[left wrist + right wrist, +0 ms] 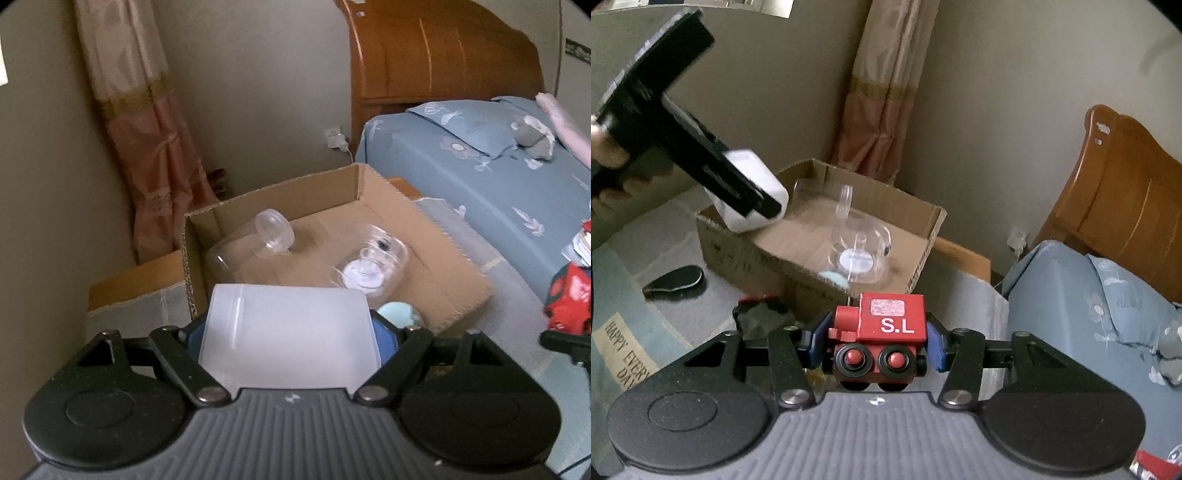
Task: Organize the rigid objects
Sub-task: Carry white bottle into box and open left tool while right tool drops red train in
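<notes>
Meanwhile, both grippers carry items toward an open cardboard box [820,254] beside a bed.

Clamped across its sides, a frosted white container [291,336] rides in the left gripper [291,332] over the box's near edge, apparently bound for the clear jars [258,240] inside; the right gripper [875,343] is closed on a red toy train [882,339], held short of the box, likely next.

We see a grey mat [964,291] on the floor beside the bed [1071,295]. On it stands an open cardboard box [738,251], with a black flat thing [674,282] lying near its side and a dark crumpled heap [762,314] just by its corner. On the bed lie a pillow [469,122] and a grey soft toy [532,138].
</notes>
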Motion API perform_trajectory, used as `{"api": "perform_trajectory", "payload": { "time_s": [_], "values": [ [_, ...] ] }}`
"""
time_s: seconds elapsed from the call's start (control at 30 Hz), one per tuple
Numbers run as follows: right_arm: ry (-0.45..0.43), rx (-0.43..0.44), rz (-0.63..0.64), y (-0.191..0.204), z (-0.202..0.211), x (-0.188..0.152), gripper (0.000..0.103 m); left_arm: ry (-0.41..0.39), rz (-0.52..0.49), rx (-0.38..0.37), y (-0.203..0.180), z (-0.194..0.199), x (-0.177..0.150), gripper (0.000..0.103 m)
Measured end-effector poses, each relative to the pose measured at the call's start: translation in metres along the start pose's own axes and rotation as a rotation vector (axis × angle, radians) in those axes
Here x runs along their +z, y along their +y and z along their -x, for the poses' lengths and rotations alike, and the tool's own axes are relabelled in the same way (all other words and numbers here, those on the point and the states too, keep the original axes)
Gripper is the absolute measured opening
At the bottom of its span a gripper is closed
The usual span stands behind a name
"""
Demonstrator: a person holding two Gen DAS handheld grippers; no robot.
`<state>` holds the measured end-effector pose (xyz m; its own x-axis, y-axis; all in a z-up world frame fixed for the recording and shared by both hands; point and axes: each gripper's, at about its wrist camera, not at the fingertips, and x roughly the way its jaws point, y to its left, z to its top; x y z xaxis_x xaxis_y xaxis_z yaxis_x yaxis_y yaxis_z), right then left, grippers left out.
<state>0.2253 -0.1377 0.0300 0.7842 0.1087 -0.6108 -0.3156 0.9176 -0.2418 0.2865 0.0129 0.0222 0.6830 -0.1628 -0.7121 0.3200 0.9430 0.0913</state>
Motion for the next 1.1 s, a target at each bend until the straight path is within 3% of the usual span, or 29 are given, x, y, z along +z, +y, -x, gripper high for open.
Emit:
{"api": "perform_trajectory", "payload": {
  "time_s": [0.13,0.6,0.83,1.1],
  "values": [
    [-0.010,-0.004,0.012,0.000,-0.005,0.009,0.057,0.009,0.025,0.033,0.007,-0.010,-0.007,0.094],
    [-0.008,0.076,0.011,0.011,-0.029,0.053,0.057,0.002,0.112,-0.023,0.028,0.037,-0.057,0.096],
    [0.008,0.146,-0.007,0.021,-0.056,0.090,0.057,-0.013,0.165,0.061,0.045,0.056,-0.079,0.096],
    [0.070,0.229,-0.022,0.047,-0.108,0.129,0.057,-0.046,0.213,0.104,0.064,0.071,-0.100,0.096]
  ]
}}
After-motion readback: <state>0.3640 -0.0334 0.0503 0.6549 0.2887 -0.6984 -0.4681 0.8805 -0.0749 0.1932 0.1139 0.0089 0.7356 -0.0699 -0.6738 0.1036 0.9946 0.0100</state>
